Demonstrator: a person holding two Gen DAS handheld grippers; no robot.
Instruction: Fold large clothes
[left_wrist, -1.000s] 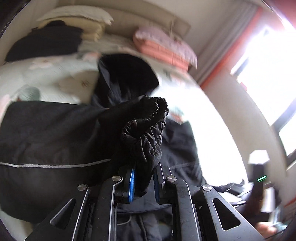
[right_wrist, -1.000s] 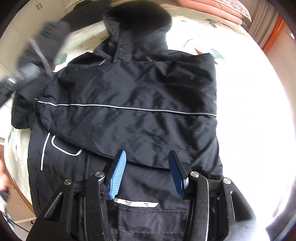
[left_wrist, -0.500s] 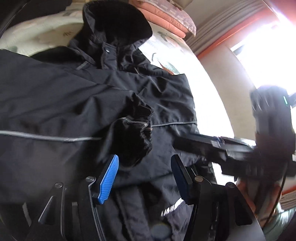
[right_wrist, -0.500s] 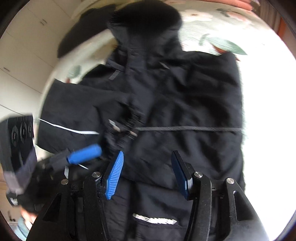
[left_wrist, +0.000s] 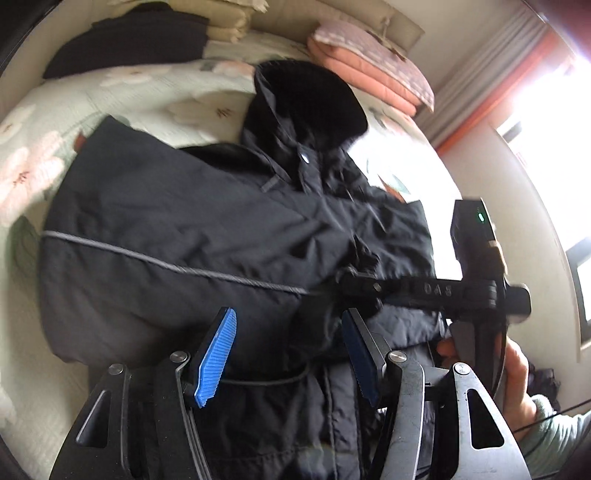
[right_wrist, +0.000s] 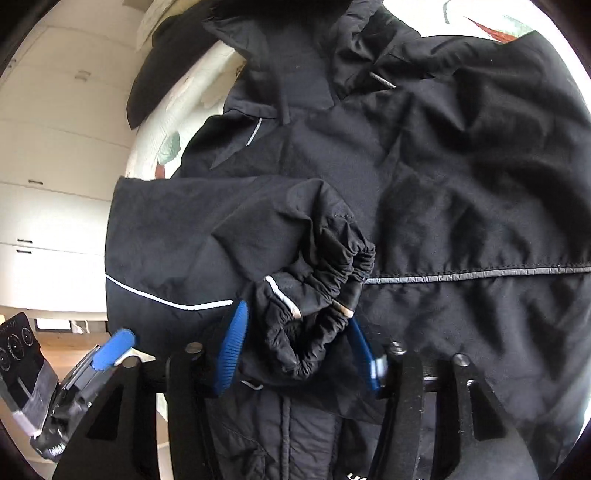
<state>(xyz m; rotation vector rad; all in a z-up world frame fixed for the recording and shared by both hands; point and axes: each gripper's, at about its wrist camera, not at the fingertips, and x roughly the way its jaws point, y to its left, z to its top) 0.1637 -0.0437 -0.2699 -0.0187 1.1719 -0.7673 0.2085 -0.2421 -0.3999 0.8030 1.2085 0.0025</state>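
Observation:
A black hooded jacket (left_wrist: 192, 221) lies spread on the bed, hood (left_wrist: 306, 99) towards the pillows. One sleeve is folded across the chest, and its gathered cuff (right_wrist: 321, 295) lies on the grey reflective stripe (right_wrist: 480, 275). My right gripper (right_wrist: 297, 341) is low over the jacket with the cuff between its blue pads. Its jaws are closing and still stand wide in the picture. In the left wrist view the right gripper (left_wrist: 364, 286) reaches in from the right, held by a hand (left_wrist: 517, 373). My left gripper (left_wrist: 286, 354) hangs open above the jacket's lower front, with nothing between its pads.
A floral bed sheet (left_wrist: 147, 88) surrounds the jacket. Folded pink blankets (left_wrist: 373, 62) and a dark folded garment (left_wrist: 129, 40) lie at the head of the bed. A bright window (left_wrist: 554, 92) is on the right. White cabinets (right_wrist: 55, 147) stand beyond the bed's left side.
My left gripper let go of the sleeve cuff, opened and drew back. The cuff now rests on the jacket's chest. My right gripper swung over and came down around it.

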